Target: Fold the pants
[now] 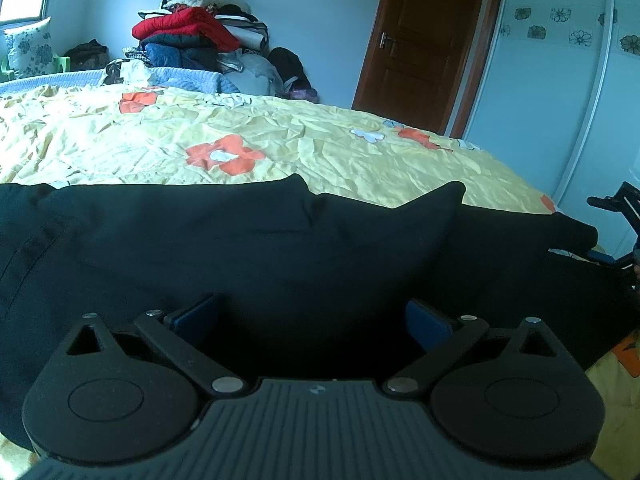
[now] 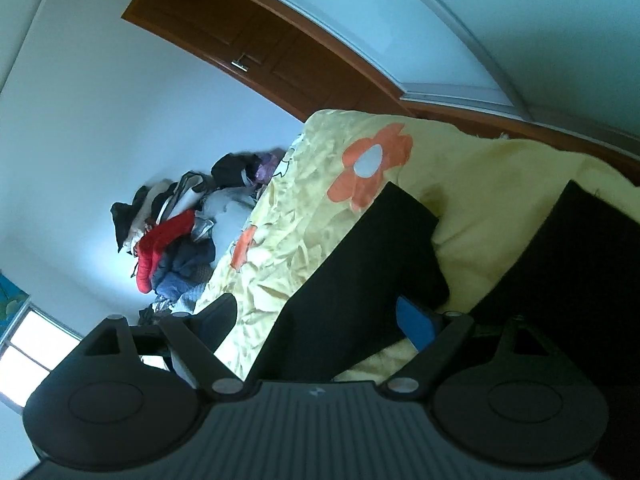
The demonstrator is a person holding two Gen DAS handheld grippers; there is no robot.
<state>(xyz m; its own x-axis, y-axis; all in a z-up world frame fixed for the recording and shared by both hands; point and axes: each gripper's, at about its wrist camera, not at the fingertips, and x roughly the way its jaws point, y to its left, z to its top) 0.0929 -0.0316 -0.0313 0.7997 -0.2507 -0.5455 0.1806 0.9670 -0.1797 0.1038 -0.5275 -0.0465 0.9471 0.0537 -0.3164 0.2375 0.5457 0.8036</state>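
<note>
Black pants (image 1: 256,248) lie spread across the near side of a bed with a yellow flowered cover (image 1: 280,148). My left gripper (image 1: 312,320) is open, its blue pads wide apart just over the dark fabric near the middle. In the right wrist view, tilted sideways, the two pant legs (image 2: 360,280) run toward the bed's end. My right gripper (image 2: 316,316) is open, with one leg lying between its fingers. The right gripper also shows at the far right edge of the left wrist view (image 1: 624,216), by the leg ends.
A tall pile of clothes (image 1: 200,40) stands against the wall beyond the bed. A brown door (image 1: 420,44) and a white wardrobe (image 1: 560,92) are at the right. A pillow (image 1: 30,46) on a green chair and a window are at the far left.
</note>
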